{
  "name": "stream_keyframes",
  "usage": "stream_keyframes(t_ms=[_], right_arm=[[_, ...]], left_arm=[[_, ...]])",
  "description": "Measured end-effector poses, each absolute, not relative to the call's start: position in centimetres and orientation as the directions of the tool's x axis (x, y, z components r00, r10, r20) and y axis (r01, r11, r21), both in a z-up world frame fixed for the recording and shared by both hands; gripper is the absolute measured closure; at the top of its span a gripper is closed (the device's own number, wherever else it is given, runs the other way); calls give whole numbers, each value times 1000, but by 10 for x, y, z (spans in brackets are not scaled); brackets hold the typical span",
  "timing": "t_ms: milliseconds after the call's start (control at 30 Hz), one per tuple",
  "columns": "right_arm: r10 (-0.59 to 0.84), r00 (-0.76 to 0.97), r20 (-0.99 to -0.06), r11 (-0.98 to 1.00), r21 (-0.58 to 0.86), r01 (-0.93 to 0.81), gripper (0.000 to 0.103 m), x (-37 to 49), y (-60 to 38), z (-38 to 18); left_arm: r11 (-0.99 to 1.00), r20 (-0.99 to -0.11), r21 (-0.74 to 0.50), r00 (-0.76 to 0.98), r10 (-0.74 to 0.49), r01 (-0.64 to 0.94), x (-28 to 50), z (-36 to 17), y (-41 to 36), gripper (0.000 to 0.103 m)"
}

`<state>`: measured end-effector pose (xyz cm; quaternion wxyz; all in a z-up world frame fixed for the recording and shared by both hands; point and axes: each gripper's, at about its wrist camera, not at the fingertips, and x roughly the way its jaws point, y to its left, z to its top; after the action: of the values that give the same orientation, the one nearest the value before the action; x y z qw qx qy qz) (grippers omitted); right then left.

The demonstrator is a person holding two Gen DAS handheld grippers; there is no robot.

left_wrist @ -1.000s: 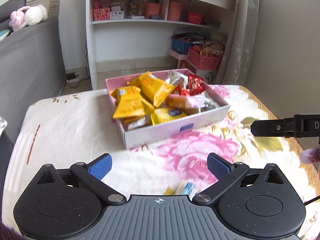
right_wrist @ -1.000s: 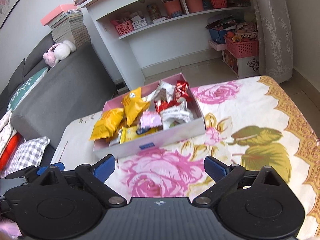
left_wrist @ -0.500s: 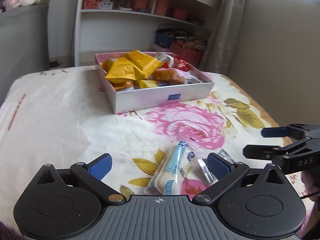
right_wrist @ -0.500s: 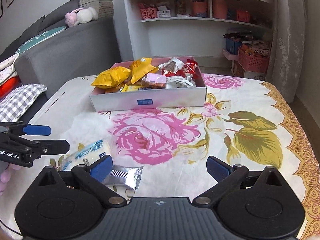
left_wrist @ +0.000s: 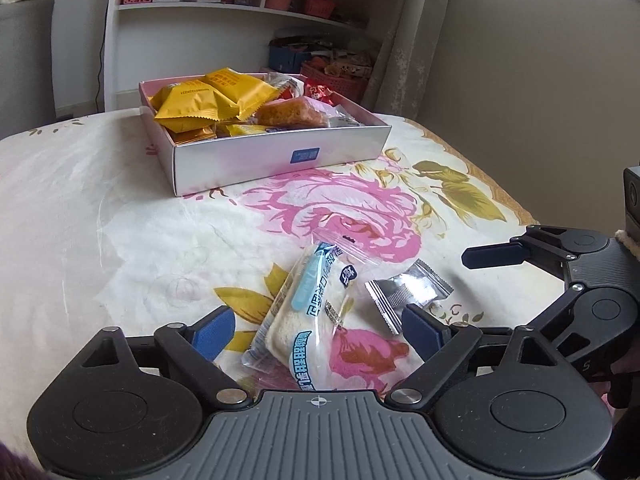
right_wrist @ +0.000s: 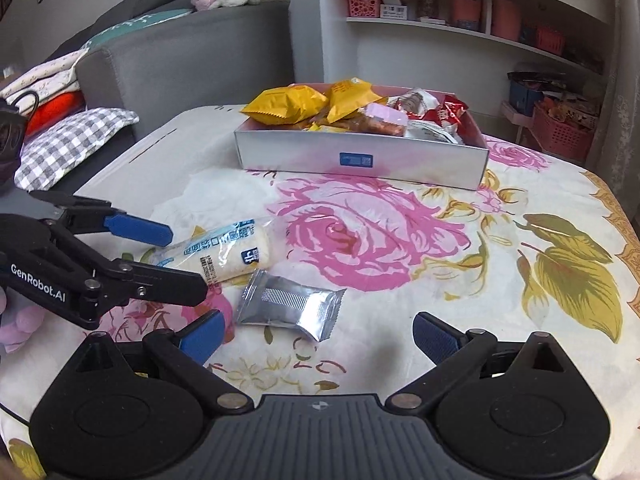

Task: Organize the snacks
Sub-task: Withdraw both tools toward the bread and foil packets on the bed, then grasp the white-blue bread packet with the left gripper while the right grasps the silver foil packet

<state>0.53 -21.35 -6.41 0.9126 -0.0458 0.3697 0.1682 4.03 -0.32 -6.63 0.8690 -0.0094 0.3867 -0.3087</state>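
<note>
A shallow rectangular cardboard box, pink inside with pale outer walls [left_wrist: 280, 160], sits toward the far side of the floral tablecloth [left_wrist: 80, 208] and is heaped with yellow foil snack packets [left_wrist: 192, 104], a clear-wrapped orange-brown cake [left_wrist: 292, 116] and red wrappers [right_wrist: 448, 114]; what lies beneath the heap is hidden. Near the camera, a clear-wrapped white bread roll with blue printing [left_wrist: 308, 312] lies on the cloth, its near end cut off behind the left gripper [left_wrist: 316, 330], whose blue-padded fingers stand spread wide on either side of it, gripping nothing. Just beside the roll lies a small silver foil sachet [right_wrist: 288, 306], in front of the right gripper [right_wrist: 316, 338], likewise released and empty. Behind the table stand a grey sofa [right_wrist: 180, 60] and white shelves [right_wrist: 460, 32], whose contents are too small to make out.
</note>
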Motion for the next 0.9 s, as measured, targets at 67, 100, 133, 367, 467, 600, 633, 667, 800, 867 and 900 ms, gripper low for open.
stream_keyframes(t_ms=[67, 100, 133, 367, 467, 600, 633, 667, 800, 867, 900], right_arm=[[274, 664, -696, 933, 23, -360, 9, 5, -209, -68], [275, 661, -698, 931, 21, -366, 9, 5, -208, -70], [276, 658, -700, 929, 20, -369, 9, 5, -207, -71], [276, 654, -704, 933, 32, -360, 9, 9, -206, -75], [276, 656, -703, 934, 33, -357, 10, 11, -205, -75], [267, 662, -701, 933, 17, -359, 15, 13, -202, -75], [262, 665, -700, 933, 8, -360, 16, 13, -201, -75], [259, 667, -698, 932, 1, -361, 20, 14, -200, -75], [260, 673, -692, 929, -9, -369, 35, 14, -198, -73], [263, 674, -690, 926, -16, -378, 39, 14, -197, -73], [264, 674, -689, 924, -19, -382, 42, 14, -196, -72]], left_arm=[[810, -674, -248, 506, -538, 531, 41, -68, -5, 25], [811, -677, -244, 504, -535, 532, 41, -69, -6, 28], [812, -676, -236, 510, -532, 534, 41, -69, -7, 31], [820, -679, -212, 523, -515, 532, 41, -69, -8, 44], [825, -684, -184, 534, -498, 534, 40, -69, -10, 60], [828, -688, -183, 533, -493, 529, 40, -68, -10, 73], [828, -688, -184, 532, -493, 529, 39, -67, -10, 76], [829, -689, -183, 533, -492, 528, 39, -67, -10, 77], [833, -688, -181, 538, -487, 523, 37, -65, -10, 79], [833, -688, -186, 536, -489, 521, 37, -65, -10, 80], [833, -688, -191, 535, -490, 519, 37, -64, -9, 81]])
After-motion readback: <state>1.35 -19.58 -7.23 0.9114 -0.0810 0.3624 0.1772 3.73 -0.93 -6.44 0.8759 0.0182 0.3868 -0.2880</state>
